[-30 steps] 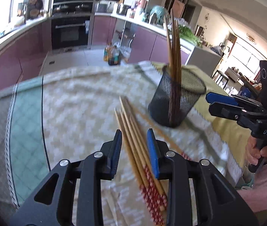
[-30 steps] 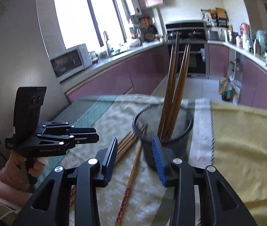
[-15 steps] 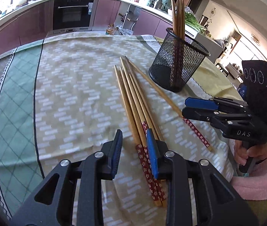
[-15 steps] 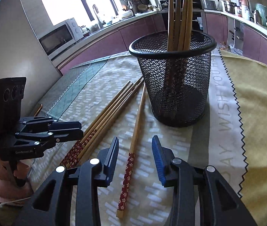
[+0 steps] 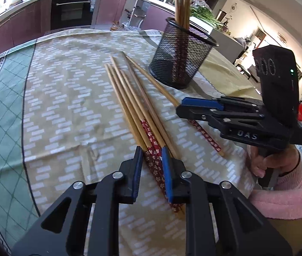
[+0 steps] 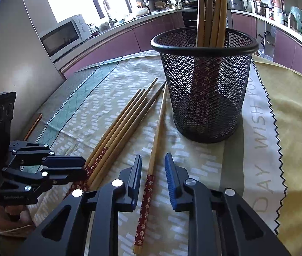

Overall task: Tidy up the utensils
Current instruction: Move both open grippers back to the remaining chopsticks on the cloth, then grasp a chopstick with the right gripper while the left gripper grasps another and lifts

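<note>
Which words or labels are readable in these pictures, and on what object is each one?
"DAS": on the right gripper body.
"DAY WISH YOU", partly cut off: on the grey band of the cloth.
Small print on the left gripper body: too small to read.
Microwave brand: too blurred to read.

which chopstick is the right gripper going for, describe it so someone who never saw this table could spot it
Find the black mesh cup standing on the patterned tablecloth. Beside its base a bundle of chopsticks lies flat, and one single chopstick lies apart from it, nearer the cup. That lone one, its red flowered end between the right gripper's pads, is the target.
</note>
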